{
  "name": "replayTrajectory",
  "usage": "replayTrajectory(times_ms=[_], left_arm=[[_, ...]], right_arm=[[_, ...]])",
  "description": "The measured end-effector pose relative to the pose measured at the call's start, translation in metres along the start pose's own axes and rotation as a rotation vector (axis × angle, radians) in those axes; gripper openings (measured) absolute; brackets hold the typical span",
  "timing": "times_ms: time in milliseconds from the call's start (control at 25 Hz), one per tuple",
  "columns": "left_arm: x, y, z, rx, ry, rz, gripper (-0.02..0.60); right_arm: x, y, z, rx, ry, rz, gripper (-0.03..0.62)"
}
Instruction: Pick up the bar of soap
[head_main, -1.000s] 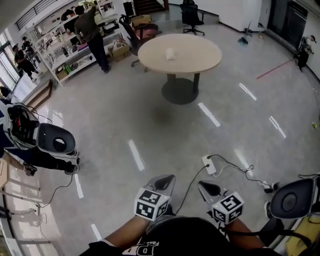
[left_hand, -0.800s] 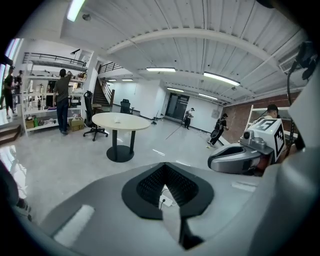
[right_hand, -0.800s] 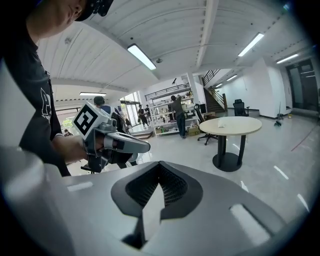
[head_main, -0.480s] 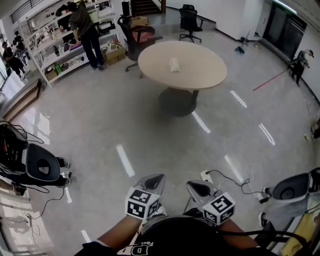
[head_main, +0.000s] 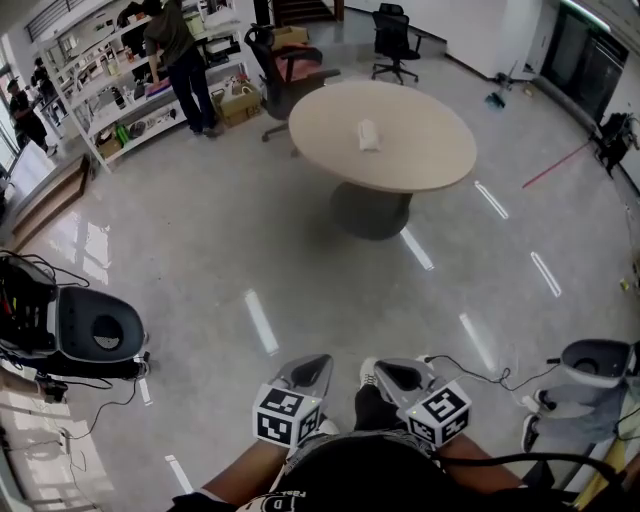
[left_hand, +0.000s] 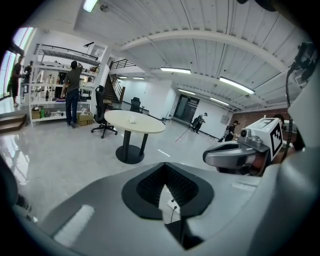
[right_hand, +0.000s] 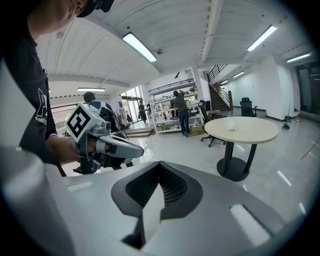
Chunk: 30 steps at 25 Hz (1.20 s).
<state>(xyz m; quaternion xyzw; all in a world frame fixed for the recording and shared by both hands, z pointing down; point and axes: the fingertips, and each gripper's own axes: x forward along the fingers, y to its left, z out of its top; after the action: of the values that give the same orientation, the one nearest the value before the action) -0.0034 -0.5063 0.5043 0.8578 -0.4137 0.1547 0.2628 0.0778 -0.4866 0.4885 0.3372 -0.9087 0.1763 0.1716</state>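
Head view looks steeply down on the two grippers, held low and side by side in front of the person above the glossy grey floor (head_main: 250, 230). The left gripper (head_main: 316, 362) has its jaws drawn together with nothing between them. Its own view shows the dark ribbed pads meeting, with only a sliver of floor past them. The right gripper (head_main: 388, 371) is in the same state, closed tight and empty. Each one carries its cube of square markers close to the person's forearms.

The bar of soap (head_main: 369, 135) looks like a small white block. It lies near the middle of the round table (head_main: 440, 160), well apart from both grippers across a wide stretch of floor. The table top is pale beige and stands on a single dark column with a round base (head_main: 370, 212). Both gripper views face it: the table sits left of centre in the left gripper view and to the right in the right gripper view.

Beyond the table stands an office chair (head_main: 290, 65) with a reddish seat. Left of the chair, a person (head_main: 178, 50) stands at white shelves (head_main: 110, 95), facing them. A red-handled stick (head_main: 556, 166) lies on the floor to the right of the table. A grey rounded device (head_main: 100, 335) with cables sits on the floor, out to the left of the left gripper.
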Motion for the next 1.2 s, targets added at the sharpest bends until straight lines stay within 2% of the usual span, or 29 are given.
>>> replayTrajectory(times_ms=[240,400,520,600,760,920,1080,1200], left_arm=[[0.021,0.036,0.023,0.009,0.022,0.061,0.008],[0.091,0.033,0.093,0.024,0.017,0.079,0.008],[0.140,0.016,0.126,0.021,-0.002,0.065,0.008],[0.167,0.033,0.147,0.013,-0.009,0.050,0.008],[0.216,0.076,0.185,0.050,-0.005,0.073,0.008],[0.248,0.091,0.207,0.064,0.025,0.069,0.008],[0.286,0.124,0.234,0.063,0.046,0.069,0.008],[0.315,0.145,0.241,0.062,0.058,0.060,0.008]], right_arm=[[0.047,-0.032,0.034,-0.020,-0.037,0.063,0.006],[0.049,-0.119,0.084,-0.034,-0.045,0.082,0.006],[0.039,-0.178,0.095,-0.040,-0.049,0.076,0.006],[0.057,-0.210,0.105,-0.039,-0.052,0.070,0.006],[0.100,-0.269,0.126,-0.032,-0.060,0.054,0.006],[0.116,-0.304,0.134,0.016,-0.066,0.050,0.006],[0.147,-0.346,0.148,0.043,-0.061,0.039,0.006],[0.168,-0.375,0.151,0.055,-0.064,0.022,0.006]])
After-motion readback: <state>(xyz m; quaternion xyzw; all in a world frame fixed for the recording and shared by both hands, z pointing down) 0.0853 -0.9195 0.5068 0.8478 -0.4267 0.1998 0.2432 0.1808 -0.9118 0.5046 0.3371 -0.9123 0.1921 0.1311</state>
